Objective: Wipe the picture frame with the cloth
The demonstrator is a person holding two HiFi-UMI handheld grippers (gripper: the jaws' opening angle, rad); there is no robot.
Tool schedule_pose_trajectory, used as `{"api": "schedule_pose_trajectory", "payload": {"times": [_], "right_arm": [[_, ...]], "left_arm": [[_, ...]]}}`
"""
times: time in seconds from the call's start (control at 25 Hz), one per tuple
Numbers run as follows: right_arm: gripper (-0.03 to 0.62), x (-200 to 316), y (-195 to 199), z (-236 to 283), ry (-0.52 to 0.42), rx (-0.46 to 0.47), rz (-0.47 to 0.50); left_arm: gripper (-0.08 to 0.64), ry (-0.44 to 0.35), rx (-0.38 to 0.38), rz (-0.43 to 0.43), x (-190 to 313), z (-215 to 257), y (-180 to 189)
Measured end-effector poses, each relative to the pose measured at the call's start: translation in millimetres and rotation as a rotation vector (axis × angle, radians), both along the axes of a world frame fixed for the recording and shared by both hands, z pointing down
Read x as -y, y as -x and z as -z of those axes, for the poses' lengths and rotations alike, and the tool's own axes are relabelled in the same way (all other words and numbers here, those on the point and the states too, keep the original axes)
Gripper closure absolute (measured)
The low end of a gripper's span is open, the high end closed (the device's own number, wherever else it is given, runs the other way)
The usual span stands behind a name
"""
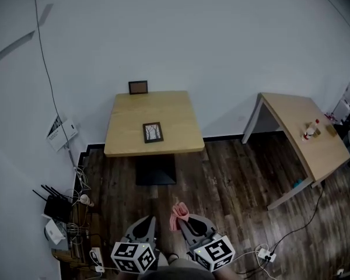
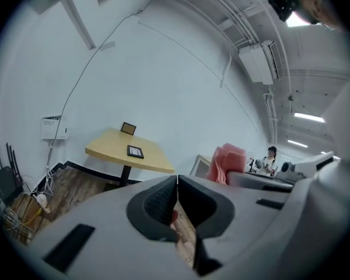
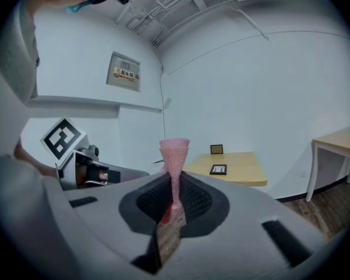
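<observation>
A: Left tool [image 2: 176, 186], status?
B: Jaws fully together, pads meeting along one seam, nothing btwn them. Empty.

A: Right tool [image 3: 174, 185]?
B: Clamped on the cloth [image 3: 174, 155]. It's pink w/ a mesh-like weave. It's pinched to a thin stem at the pads, sticks up out of the jaws and flares wider at the top. In the head view it's a small pink bunch at that tool's tip, lower ctr of frame.

A: Hand pose?
B: Both tools sit low at the bottom edge of the head view, side by side, near each other but apart. Noses point up-frame twd the bench [image 1: 128, 112], marker cubes nearest the camera. Left one is bottom ctr-left, right one just to its right. The hands are mostly hidden under the tools.

A: Picture frame?
B: The picture frame [image 1: 153, 132] lies flat on the bench top, ctr of the head view, nearer the front edge than the back. Dark border, pale pic inside. It's well apart from both tools, w/ wood floor [image 1: 233, 174] btwn. In both tool views it's small and far off on the bench top.

A: Anything else?
B: A second frame [image 1: 138, 87] stands upright at the bench's far edge, by the wall. The other bench [image 1: 291, 112] is at the right of frame w/ a few small items [image 1: 310, 130] on it, too small to tell what. A router [image 1: 53, 206] and cables sit lower left by the wall.
</observation>
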State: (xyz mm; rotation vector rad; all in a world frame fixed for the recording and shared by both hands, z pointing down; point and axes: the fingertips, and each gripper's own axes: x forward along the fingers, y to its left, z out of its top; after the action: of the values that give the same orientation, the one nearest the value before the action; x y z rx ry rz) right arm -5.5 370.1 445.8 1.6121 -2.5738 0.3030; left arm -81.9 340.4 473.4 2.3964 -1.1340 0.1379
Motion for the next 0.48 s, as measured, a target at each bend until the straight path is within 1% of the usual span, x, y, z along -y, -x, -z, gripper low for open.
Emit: {"api": "schedule_pose_trajectory", "payload": {"times": [0.08, 0.2, 0.48], "right_arm": [[0.574, -2.4, 0.0, 4.3, -0.013, -0.007, 0.016], [0.574, 0.4, -1.9, 4.3, -0.008, -0.02, 0.016], [0.574, 17.5, -2.5, -5.4, 0.012, 0.003, 0.022]], "left_arm": [[0.555, -0.009, -0.014, 0.003, -1.8, 2.2, -2.3], [0.555, -0.011, -0.019, 0.019, -1.4, 2.1, -1.9], [0.555, 0.038, -0.018, 0.079, 21.3, -12.1, 9.3]]}}
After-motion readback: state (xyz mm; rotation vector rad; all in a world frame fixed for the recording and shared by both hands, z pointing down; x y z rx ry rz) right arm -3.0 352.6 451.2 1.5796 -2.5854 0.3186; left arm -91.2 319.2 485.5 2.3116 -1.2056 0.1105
